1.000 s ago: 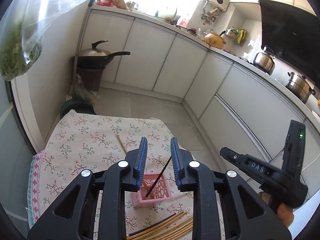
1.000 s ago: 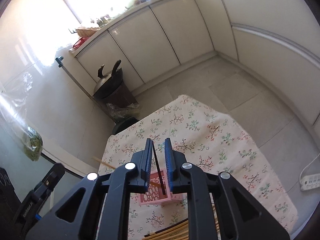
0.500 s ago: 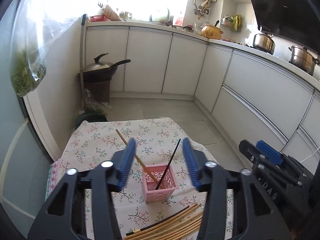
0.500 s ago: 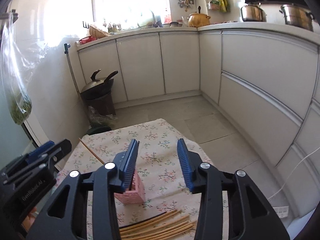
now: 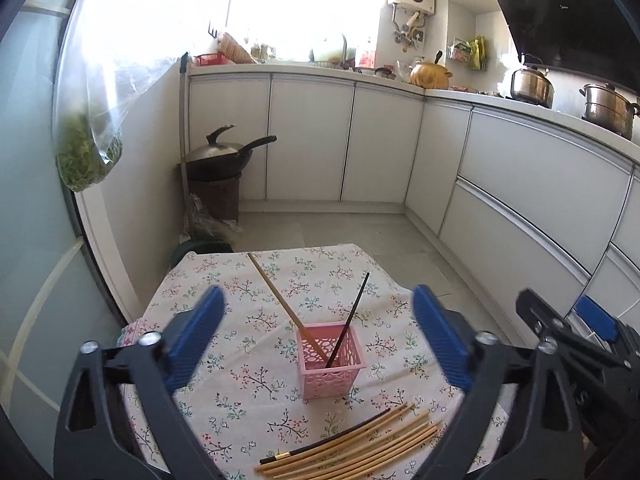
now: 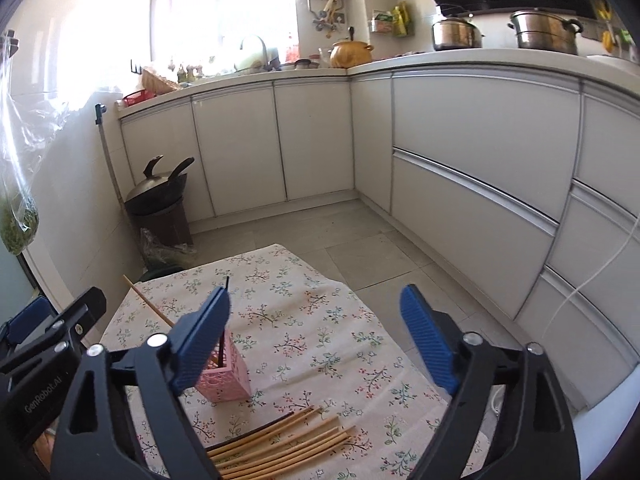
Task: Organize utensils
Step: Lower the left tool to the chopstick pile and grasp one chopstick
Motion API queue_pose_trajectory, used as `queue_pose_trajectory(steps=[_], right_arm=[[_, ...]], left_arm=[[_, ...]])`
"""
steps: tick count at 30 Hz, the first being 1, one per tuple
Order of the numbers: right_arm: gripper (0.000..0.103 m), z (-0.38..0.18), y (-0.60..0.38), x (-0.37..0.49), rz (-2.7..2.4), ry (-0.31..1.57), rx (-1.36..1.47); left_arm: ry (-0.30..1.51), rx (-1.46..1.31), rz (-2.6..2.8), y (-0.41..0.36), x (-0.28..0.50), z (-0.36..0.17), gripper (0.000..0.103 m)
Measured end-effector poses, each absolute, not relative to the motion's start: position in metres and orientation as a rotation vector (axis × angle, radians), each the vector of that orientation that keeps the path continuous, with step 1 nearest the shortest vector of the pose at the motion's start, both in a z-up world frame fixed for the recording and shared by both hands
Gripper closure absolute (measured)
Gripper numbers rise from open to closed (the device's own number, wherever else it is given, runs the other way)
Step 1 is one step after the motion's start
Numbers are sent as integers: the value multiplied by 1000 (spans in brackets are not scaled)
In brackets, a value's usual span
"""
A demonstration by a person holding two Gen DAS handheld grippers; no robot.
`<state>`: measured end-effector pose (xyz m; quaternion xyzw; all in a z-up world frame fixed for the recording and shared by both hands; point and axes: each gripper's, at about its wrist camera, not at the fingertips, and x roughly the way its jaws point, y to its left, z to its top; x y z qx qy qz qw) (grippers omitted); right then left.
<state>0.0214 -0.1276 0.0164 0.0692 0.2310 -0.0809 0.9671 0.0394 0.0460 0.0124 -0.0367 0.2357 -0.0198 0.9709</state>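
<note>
Left wrist: pink basket [image 5: 331, 360] stands beyond, between spread fingers [image 5: 195, 336].

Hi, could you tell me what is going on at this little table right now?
A person with a gripper in each hand is sorting chopsticks into a pink basket on a floral tablecloth. Two are already in it: a wooden chopstick and a black chopstick, both leaning. The left gripper and right gripper have just been opening; both are open with nothing between their pads. A bundle of loose chopsticks still lies on the cloth in front of the basket.
</note>
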Motion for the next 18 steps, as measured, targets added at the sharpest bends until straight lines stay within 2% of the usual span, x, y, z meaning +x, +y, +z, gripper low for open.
queue_pose_trajectory(steps=[1,6,12,18], right_arm=[[6,15,-132,18,-179,463,144],[6,-2,-181,-5,-290,517,235],[6,-33,-272,-24,-428,639,512],[6,-51,-305,-31,-458,702,589]], left_arm=[[481,-71,-47,44,39,11,7],[633,-34,-139,30,54,-12,7],[819,61,-227,-8,71,-53,7],[1175,259,-440,-71,81,-135,7]])
